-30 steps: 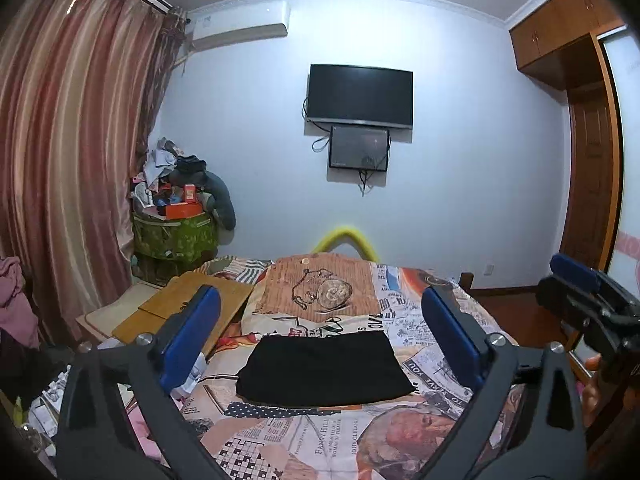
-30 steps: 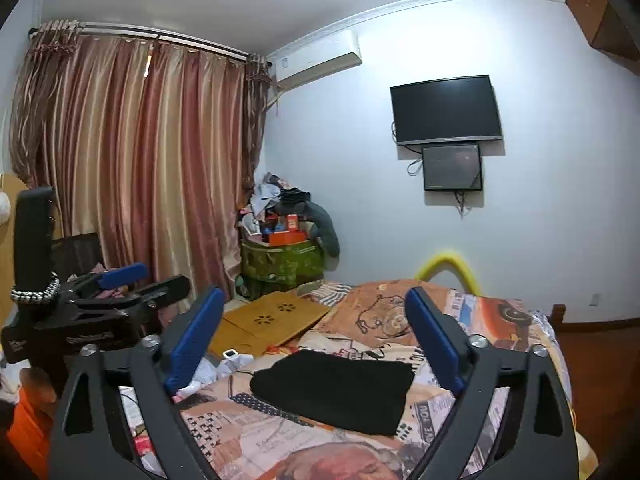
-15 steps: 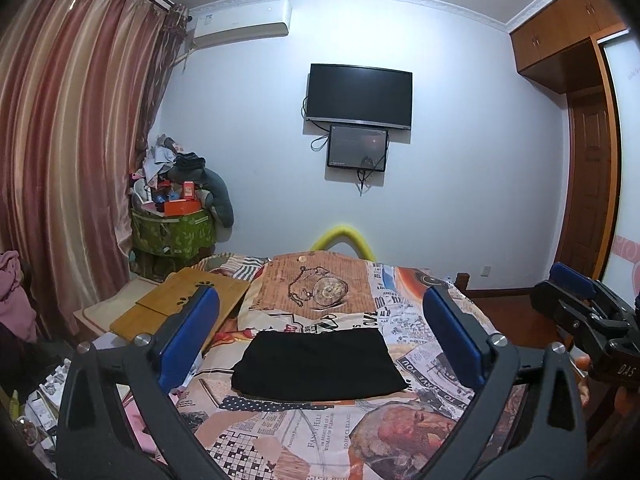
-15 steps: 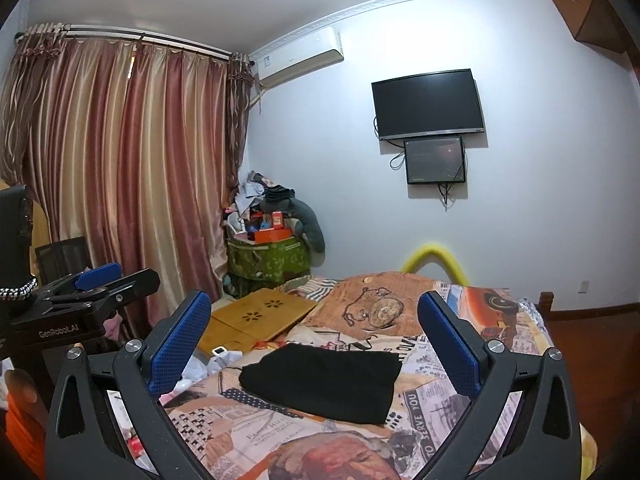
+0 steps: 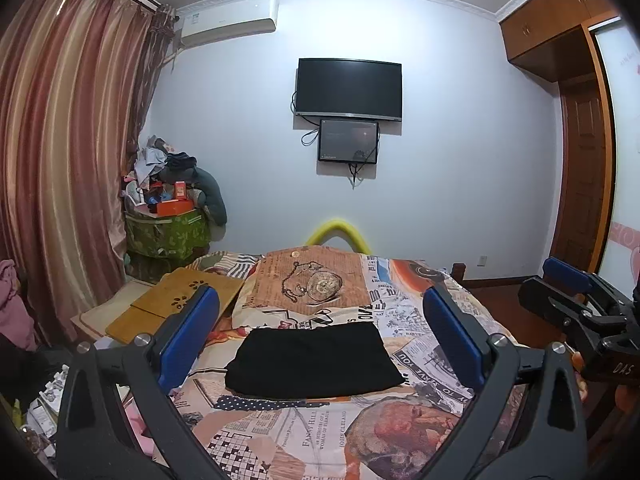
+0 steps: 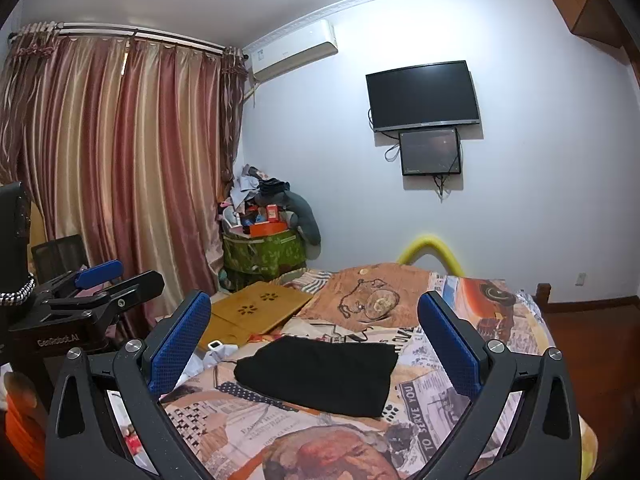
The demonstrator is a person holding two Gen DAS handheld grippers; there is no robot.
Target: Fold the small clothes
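Both claws, left claw (image 5: 320, 340) and right claw (image 6: 314, 344), now spread apart and empty, pulled back higher than a second ago; black garment (image 5: 312, 360) lies folded on bed (image 5: 420, 320), so fold looks done.

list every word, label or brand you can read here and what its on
"GenRobot.AI": on the left claw's body, seen from the right wrist view.
"DAS": on the right claw's body, seen from the left wrist view; possibly cut off.
"FANNY HILL", "JOHN CLELAND": on the bedspread.
"TO SERVE YOU": bedspread, by the black folded garment.
Other newsprint and the air conditioner sticker: too small.
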